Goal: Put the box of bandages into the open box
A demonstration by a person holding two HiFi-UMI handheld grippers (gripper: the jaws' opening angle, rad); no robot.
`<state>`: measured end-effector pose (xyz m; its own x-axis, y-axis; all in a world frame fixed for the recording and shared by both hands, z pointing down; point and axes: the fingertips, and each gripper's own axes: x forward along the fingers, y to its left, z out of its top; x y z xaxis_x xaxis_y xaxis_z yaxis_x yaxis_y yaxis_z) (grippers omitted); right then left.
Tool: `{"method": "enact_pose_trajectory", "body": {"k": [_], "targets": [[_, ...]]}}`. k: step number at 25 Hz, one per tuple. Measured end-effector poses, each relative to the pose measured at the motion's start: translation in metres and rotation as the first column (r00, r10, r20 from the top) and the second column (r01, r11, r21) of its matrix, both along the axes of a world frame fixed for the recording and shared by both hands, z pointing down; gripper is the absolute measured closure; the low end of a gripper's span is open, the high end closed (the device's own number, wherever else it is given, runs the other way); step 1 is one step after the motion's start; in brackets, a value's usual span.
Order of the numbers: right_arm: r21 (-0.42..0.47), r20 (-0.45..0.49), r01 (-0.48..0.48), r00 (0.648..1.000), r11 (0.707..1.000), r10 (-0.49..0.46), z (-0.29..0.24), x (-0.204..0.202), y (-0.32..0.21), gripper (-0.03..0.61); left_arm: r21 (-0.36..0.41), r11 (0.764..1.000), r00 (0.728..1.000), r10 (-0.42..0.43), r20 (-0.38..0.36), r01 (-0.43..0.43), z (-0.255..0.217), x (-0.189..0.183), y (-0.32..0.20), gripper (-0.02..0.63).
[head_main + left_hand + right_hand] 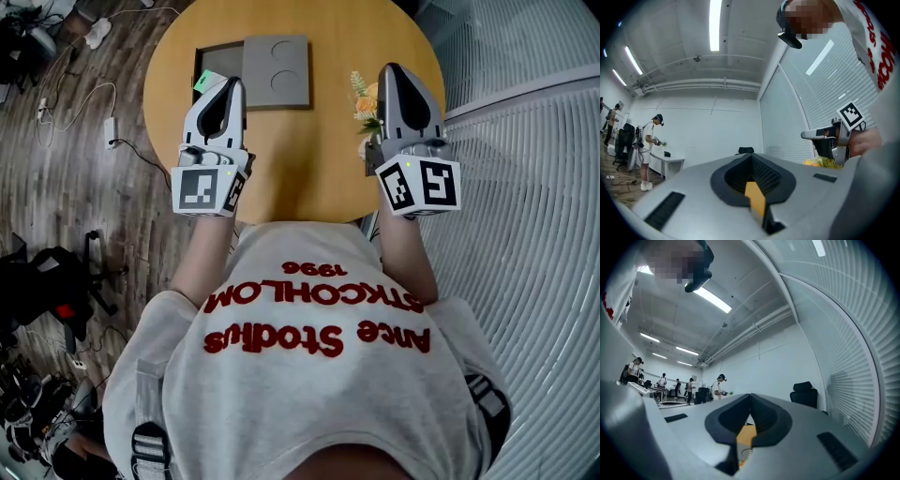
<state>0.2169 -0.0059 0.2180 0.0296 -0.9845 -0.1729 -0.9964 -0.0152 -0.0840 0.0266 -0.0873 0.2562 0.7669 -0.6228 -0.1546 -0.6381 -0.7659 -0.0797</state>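
Observation:
On the round wooden table [309,159] lies an open grey box [214,58] with a dark inside, and its lid [277,70] lies flat beside it on the right. A small green and white box of bandages [205,82] shows at the open box's near left corner. My left gripper partly hides it, so I cannot tell whether it rests inside. My left gripper [232,81] [751,156] hovers over that corner, shut and holding nothing. My right gripper [391,67] [750,394] is shut and holds nothing, over the table's right side. Both gripper views point out into the room.
A small bunch of yellow flowers [366,101] [820,162] stands just left of the right gripper. Cables and a power strip [110,131] lie on the wooden floor at the left. A slatted white wall [525,187] curves along the right. People stand far off [649,140].

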Motion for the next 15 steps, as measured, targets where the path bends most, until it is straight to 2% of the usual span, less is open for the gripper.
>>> {"method": "enact_pose_trajectory", "body": {"k": [15], "targets": [[0.004, -0.002, -0.020, 1.000, 1.000, 0.020, 0.0016, 0.0046, -0.0010, 0.572, -0.010, 1.000, 1.000, 0.005, -0.005, -0.005, 0.0029, 0.0032, -0.0056, 0.615]]}}
